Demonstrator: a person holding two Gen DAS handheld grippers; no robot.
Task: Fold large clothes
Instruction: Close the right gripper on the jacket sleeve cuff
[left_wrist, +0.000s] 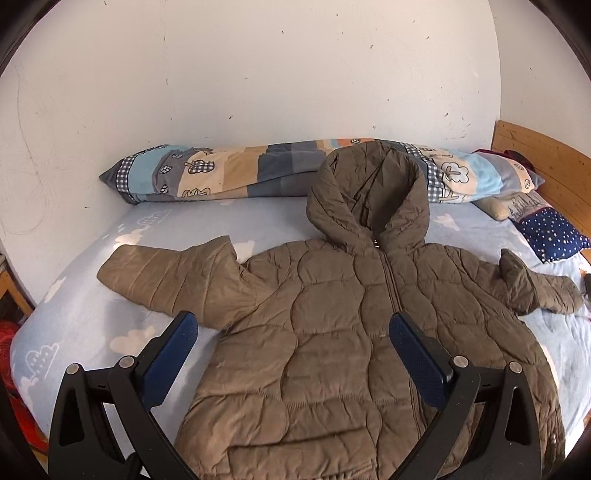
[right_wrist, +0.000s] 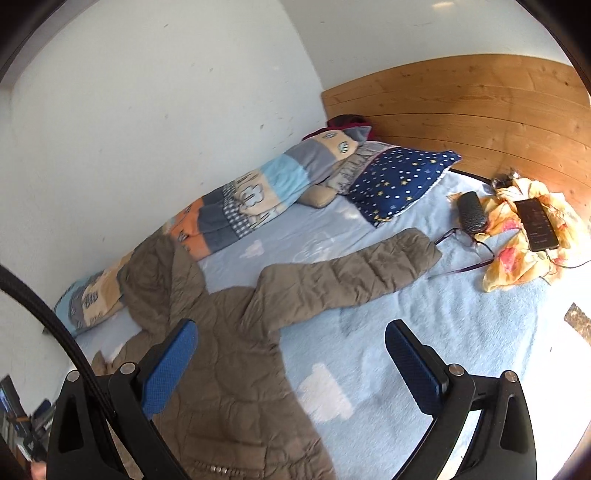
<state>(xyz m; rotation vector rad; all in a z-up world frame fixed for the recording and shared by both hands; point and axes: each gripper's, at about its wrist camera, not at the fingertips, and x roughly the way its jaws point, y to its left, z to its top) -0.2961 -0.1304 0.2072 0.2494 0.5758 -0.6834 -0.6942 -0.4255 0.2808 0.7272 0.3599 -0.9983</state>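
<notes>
A brown quilted hooded jacket (left_wrist: 332, 332) lies flat and face up on the bed, zipper closed, hood (left_wrist: 369, 192) toward the wall and both sleeves spread out. My left gripper (left_wrist: 291, 325) is open and empty, hovering above the jacket's chest and left side. My right gripper (right_wrist: 290, 330) is open and empty, above the jacket's right armpit. The jacket (right_wrist: 229, 369) fills the lower left of the right wrist view, its right sleeve (right_wrist: 351, 269) stretching toward the headboard.
A rolled patchwork quilt (left_wrist: 229, 173) lies along the white wall. A star-print pillow (right_wrist: 399, 181) sits by the wooden headboard (right_wrist: 461, 110). A phone (right_wrist: 537, 223) on yellow cloth, a dark case (right_wrist: 471, 212) and glasses lie near the sleeve end. The bed sheet (right_wrist: 424, 332) is light blue.
</notes>
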